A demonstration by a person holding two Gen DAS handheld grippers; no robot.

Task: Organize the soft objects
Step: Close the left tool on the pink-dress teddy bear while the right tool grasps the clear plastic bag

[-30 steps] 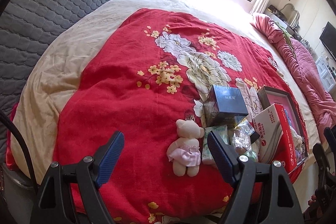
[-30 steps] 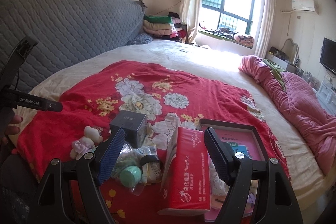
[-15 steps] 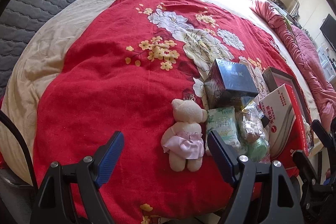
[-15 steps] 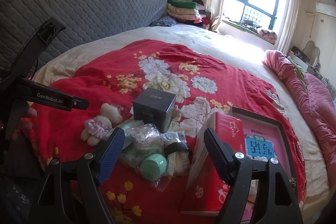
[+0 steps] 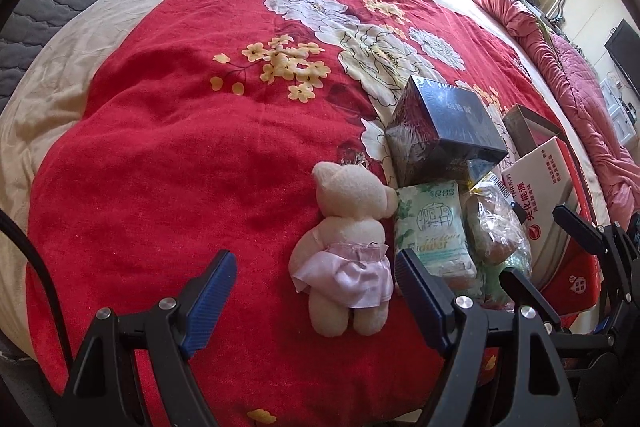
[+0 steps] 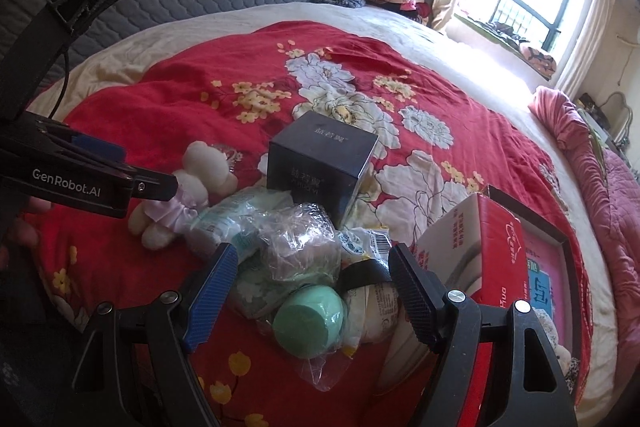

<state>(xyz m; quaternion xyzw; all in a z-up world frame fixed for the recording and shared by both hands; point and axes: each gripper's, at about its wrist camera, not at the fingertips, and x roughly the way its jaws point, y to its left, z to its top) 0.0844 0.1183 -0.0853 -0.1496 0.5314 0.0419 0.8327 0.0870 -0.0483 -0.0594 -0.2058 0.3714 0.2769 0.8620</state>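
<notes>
A small cream teddy bear [image 5: 348, 223] in a pale pink ruffled skirt is lying face down on the red floral blanket [image 5: 168, 131] that is covering the bed, its head pointing away from the left tool and its fur looking short and matted. Its head is touching a soft green-and-white tissue pack [image 5: 434, 227] lying just beside it. Beyond that pack, a crinkled clear plastic bag [image 6: 300, 247] is resting against a mint-green round object [image 6: 310, 319], and a dark blue box [image 5: 444, 131] is standing behind them. A red and white carton [image 6: 472, 247] is leaning against a shallow tray [image 6: 560, 239] holding a pink printed sheet. The left tool [image 5: 316, 291] is hovering over the blanket with its jaws spread wide, the bear's legs lying between them but untouched. The right tool [image 6: 312, 287] is likewise standing wide open and empty, framing the plastic bag and the green object. A crumpled pink quilt [image 6: 592, 163] is lying along the far edge of the bed.
</notes>
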